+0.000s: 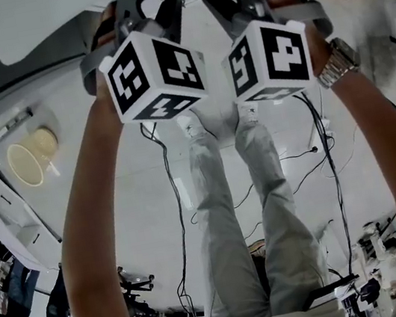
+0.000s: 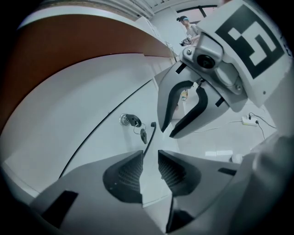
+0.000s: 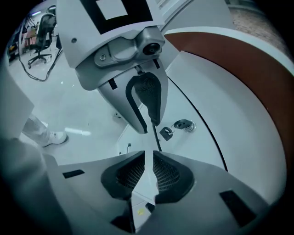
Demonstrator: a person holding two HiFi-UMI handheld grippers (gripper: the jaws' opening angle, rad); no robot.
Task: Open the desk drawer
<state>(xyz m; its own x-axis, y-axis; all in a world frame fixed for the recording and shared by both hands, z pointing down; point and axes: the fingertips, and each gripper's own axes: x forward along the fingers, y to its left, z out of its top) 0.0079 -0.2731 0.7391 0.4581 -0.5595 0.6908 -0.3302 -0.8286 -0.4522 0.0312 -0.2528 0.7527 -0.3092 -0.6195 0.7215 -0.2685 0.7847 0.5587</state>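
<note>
Left claw (image 2: 150,155) stands parted, nothing between its pads; right claw (image 3: 148,156) is pinched almost shut, empty too. This looks like the approach: the white flat-fronted desk drawer (image 2: 110,143) faces both claws, just ahead. Its thin black bar handle (image 2: 149,137) sits just beyond the left claw's gap, long axis running away from the tips, with the silver key lock (image 2: 130,120) to the left. Next, I reckon: ease forward, straddle the bar, close, pull back.
</note>
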